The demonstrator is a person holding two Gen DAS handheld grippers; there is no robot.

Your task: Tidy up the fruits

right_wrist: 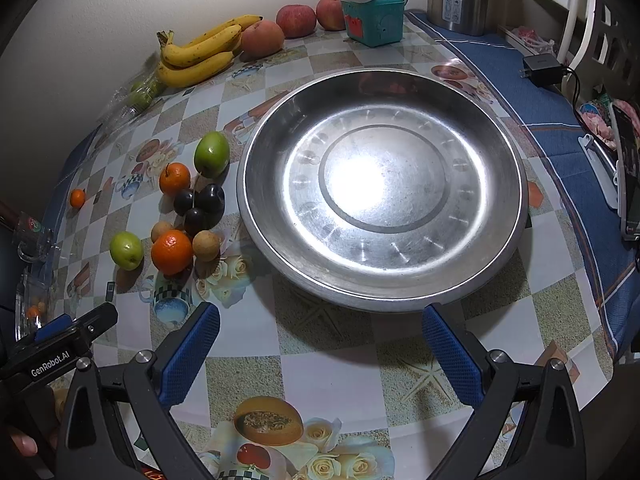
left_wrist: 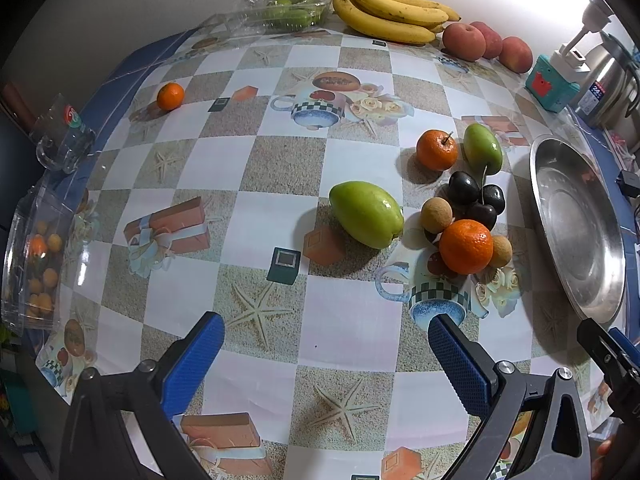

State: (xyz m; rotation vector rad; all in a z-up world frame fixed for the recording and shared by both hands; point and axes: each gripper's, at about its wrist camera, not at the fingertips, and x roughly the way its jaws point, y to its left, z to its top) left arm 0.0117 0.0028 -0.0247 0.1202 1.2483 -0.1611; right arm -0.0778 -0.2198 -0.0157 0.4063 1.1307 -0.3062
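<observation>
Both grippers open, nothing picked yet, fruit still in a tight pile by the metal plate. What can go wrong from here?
1. The pile is packed: the orange, longans and dark plums touch, so closing on one will probably roll its neighbours.
2. The green fruit looks smooth and wider than the rest; it may slip from the left gripper.
3. The right gripper hangs near the metal plate rim and could knock it.

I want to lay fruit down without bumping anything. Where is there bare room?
The metal basin holds nothing. Bare tablecloth lies between the lone tangerine and the big green fruit. Crowded: the fruit cluster beside the basin.
</observation>
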